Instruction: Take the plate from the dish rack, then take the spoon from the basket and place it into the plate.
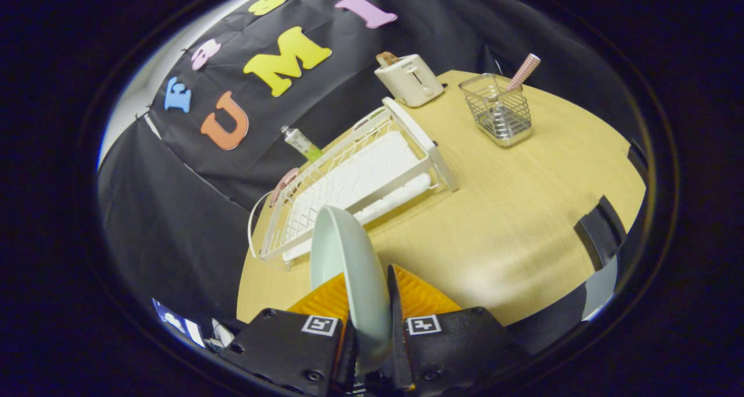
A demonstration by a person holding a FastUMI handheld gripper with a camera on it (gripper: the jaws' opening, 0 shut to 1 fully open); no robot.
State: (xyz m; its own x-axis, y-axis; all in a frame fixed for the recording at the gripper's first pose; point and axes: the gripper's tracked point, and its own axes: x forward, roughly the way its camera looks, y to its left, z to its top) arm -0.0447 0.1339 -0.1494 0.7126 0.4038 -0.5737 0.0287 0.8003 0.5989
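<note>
A pale green plate (pixel 347 269) stands on edge between my two orange fingers (pixel 325 301), and my gripper (pixel 369 310) is shut on its rim, holding it above the wooden table (pixel 511 222). Beyond the plate lies the white dish rack (pixel 354 182), tilted in the view, with no dishes on its ribbed tray. Far beyond the fingers, toward the table's far side, a wire basket (pixel 499 112) holds the spoon (pixel 523 71), whose pink checked handle sticks up out of it.
A cream toaster (pixel 410 78) with a slice of bread stands behind the rack's far end. A green-capped tube (pixel 302 144) leans by the rack against the black cloth. Black straps (pixel 601 231) cross the table's near right edge.
</note>
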